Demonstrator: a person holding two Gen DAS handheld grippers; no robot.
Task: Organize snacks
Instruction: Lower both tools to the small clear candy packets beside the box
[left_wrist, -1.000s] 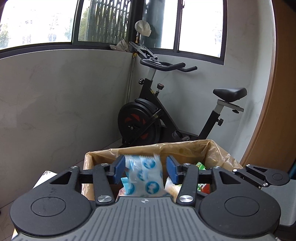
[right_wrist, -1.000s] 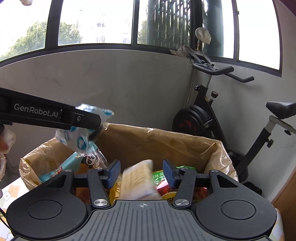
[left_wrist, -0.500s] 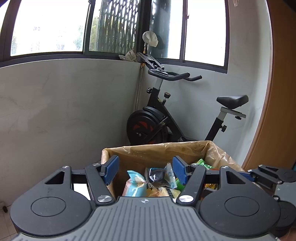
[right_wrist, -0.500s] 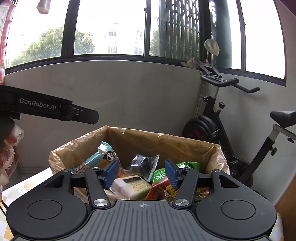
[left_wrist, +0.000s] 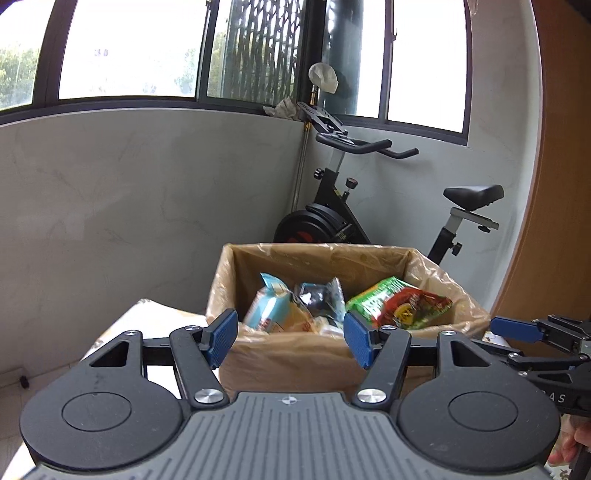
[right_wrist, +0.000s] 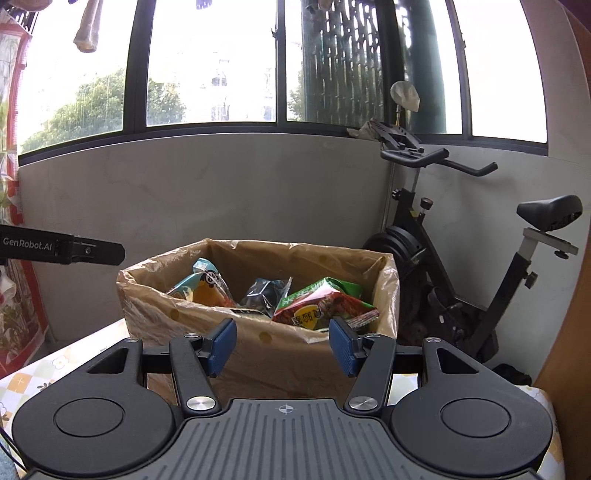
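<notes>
— Grey marbled walls meet in a corner under dark-framed windows (right_wrist: 210, 62), with trees and buildings outside; what's parked there?

— An exercise bike (left_wrist: 343, 218), black, with something pale and crumpled hung above its handlebars. A wooden panel (left_wrist: 554, 184) runs up the right edge.

— And the surface?

— A table (right_wrist: 48, 369) under a cloth with a yellow-and-white check and small flowers. On it stands a cardboard box (right_wrist: 288, 354) lined with a loose brownish plastic bag.

— Where are the snacks?

— All inside the box: a light blue packet (right_wrist: 201, 282) with a panda face, a dark crinkled foil packet (right_wrist: 264, 291), and a green-and-red bag (right_wrist: 325, 304) with Chinese characters on a yellow patch, too blurred to read.

— Any clear writing?

— "GenRobot.AI" in white on the left gripper's finger, seen from the right wrist camera.

— The grippers?

— The left gripper (left_wrist: 288, 341) has its blue pads spread, with nothing between them. The right gripper (right_wrist: 282, 347) is likewise parted and empty. Both are in front of the box's near wall.
</notes>
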